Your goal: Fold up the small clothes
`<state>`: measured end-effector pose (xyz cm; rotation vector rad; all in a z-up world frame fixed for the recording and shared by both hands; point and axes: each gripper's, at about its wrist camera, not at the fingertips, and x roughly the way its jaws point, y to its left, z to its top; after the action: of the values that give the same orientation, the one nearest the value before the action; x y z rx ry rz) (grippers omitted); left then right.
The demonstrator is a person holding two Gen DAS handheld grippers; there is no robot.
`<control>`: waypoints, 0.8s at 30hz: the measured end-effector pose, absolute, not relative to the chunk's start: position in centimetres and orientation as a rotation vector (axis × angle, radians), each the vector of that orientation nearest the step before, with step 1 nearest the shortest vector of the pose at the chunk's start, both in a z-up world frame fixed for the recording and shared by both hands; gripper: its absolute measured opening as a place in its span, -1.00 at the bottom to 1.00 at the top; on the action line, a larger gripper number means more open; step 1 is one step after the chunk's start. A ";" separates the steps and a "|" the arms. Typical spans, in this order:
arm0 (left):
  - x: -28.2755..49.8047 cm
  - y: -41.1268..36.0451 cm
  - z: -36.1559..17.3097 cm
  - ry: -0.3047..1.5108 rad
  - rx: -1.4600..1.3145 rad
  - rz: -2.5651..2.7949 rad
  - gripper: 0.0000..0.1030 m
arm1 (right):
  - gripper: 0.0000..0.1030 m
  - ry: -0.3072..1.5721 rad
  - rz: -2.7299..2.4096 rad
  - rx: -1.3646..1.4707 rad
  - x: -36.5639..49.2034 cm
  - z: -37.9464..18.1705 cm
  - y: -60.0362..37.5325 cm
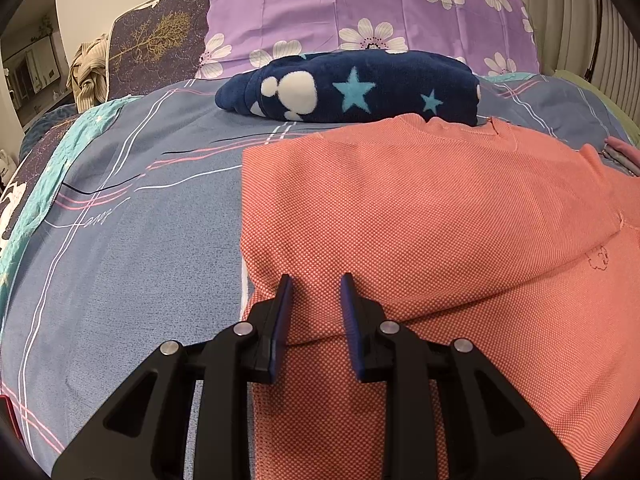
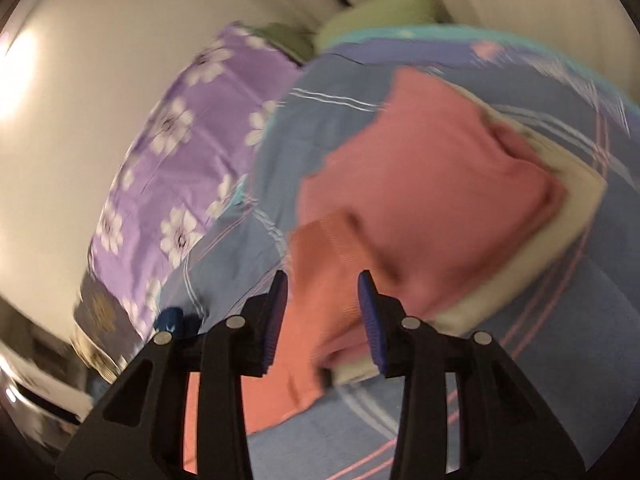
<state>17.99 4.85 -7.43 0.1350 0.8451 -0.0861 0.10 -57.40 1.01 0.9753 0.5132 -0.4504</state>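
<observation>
A coral knit shirt (image 1: 420,208) lies folded on the blue-grey bed cover (image 1: 140,240). My left gripper (image 1: 316,282) points down at the shirt's near left corner, jaws a little apart. Its blue pads (image 1: 285,300) rest on the cloth on either side of a fold edge, without pinching it. The right wrist view is blurred and tilted. My right gripper (image 2: 323,280) hangs open above the bed with nothing between its pads. Below it are the coral shirt (image 2: 280,380) and a pink folded garment (image 2: 420,184) stacked on a cream one (image 2: 580,200).
A folded navy fleece with stars (image 1: 352,88) lies behind the shirt, in front of a purple flowered pillow (image 1: 360,12). A beige garment (image 1: 86,72) is heaped at the far left. Folded pink and grey cloth (image 1: 620,152) shows at the right edge.
</observation>
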 end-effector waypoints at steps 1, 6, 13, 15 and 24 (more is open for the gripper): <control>18.0 4.9 -7.4 0.845 0.135 -0.086 -0.48 | -0.21 0.521 -0.438 0.999 0.3 0.1 -57.7; 18.0 4.9 -7.4 0.845 0.133 -0.087 -0.48 | -0.20 0.562 -0.451 1.021 1.6 -1.8 -57.7; 18.0 4.9 -7.4 0.845 0.129 -0.090 -0.48 | -0.16 0.601 -0.553 1.006 2.2 -1.7 -56.7; 18.0 4.9 -7.4 0.845 0.128 -0.091 -0.48 | -0.45 0.611 -0.566 0.997 3.0 -2.0 -56.8; 18.1 5.0 -7.4 0.848 0.116 -0.097 -0.47 | -0.90 0.462 -0.267 0.712 6.7 4.8 -45.3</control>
<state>18.08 5.02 -7.39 0.1158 0.8483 -0.0967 6.65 -45.31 4.77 0.7122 0.4620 -0.2668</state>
